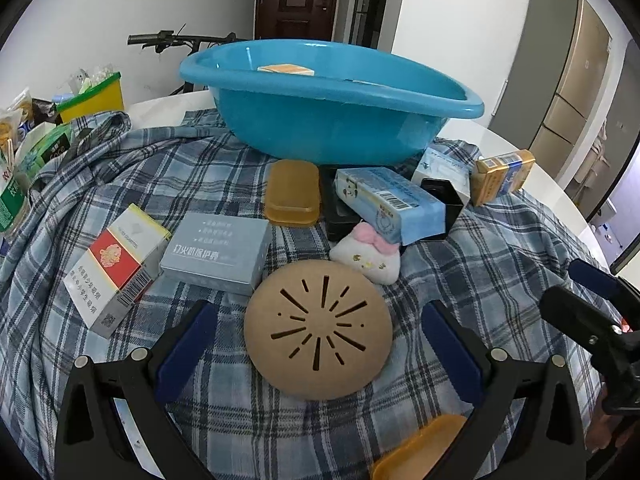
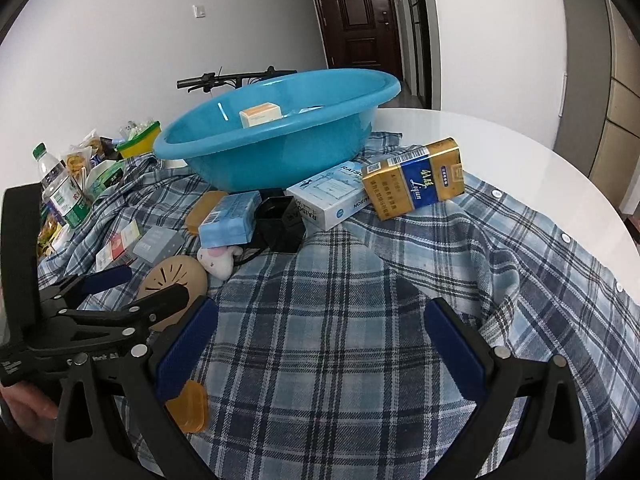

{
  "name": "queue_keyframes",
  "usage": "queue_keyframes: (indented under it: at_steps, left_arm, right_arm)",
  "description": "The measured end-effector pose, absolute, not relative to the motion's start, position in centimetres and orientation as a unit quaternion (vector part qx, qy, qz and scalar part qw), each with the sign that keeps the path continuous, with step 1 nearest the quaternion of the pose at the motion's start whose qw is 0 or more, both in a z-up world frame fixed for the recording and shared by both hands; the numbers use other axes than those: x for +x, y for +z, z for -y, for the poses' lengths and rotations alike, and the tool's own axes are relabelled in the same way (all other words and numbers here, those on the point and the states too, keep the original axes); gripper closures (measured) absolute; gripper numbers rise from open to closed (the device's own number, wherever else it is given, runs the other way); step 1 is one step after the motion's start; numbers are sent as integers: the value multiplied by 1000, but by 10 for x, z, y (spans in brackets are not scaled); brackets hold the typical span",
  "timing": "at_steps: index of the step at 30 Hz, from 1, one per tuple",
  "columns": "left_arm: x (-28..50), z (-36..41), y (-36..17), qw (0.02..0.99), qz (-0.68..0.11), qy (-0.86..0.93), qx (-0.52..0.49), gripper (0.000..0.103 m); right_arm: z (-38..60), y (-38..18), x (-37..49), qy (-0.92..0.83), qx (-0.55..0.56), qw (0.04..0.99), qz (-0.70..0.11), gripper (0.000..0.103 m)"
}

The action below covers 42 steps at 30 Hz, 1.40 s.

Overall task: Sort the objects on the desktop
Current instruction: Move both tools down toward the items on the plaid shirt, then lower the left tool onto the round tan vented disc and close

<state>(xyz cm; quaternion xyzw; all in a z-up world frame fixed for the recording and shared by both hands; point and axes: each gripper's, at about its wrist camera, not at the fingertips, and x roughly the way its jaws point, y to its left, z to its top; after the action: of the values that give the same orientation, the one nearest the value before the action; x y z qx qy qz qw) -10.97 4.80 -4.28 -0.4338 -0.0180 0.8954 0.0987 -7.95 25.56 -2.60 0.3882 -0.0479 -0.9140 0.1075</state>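
**Two Grippers Spread Above the Plaid Cloth**

Two grippers are in view, both with jaws spread and gripping nothing. The left gripper (image 1: 318, 344) straddles the round tan perforated disc (image 1: 318, 330), which lies flat on the blue plaid cloth (image 1: 200, 184) between the blue-padded fingers (image 1: 188, 344); contact cannot be confirmed. The right gripper (image 2: 320, 344) hovers over a bare part of the cloth, well apart from the boxes.

Item positions:
- The large blue plastic basin (image 1: 328, 120) stands at the far side of the cloth and holds a small orange-and-white box (image 1: 285, 69).
- The red-and-white cigarette pack (image 1: 116, 268) and grey rectangular box (image 1: 220, 252) lie left of the disc.
- The white plush toy with a pink bow (image 1: 370, 254) lies just beyond the disc.
- The light blue carton (image 1: 392, 204) rests on the black tray (image 1: 340, 216).
- The amber soap-shaped case (image 1: 292, 192) lies beside the tray.
- The gold-and-blue cigarette pack (image 2: 416, 178) leans on the white-and-blue box (image 2: 332, 196).
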Motion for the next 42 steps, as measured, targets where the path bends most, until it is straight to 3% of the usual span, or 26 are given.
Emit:
queue_keyframes:
  at_steps: [16, 22, 36, 40, 42]
  left_arm:
    - [-120, -56, -64, 87, -15, 885, -457, 0]
    - [-117, -54, -60, 95, -6, 887, -453, 10]
    - [-120, -56, -62, 87, -12, 886, -455, 10]
    - [-117, -57, -60, 86, -15, 890, -448, 20]
    - [-116, -54, -58, 85, -9, 892, -443, 20]
  right_arm:
    - [-260, -32, -85, -908, 400, 109, 66, 0]
    - [-263, -34, -87, -907, 403, 104, 70, 0]
    - [-261, -34, -85, -906, 403, 107, 69, 0]
    - [-265, -34, -85, -907, 401, 102, 74, 0]
    - [-268, -34, -85, -907, 401, 98, 77, 0]
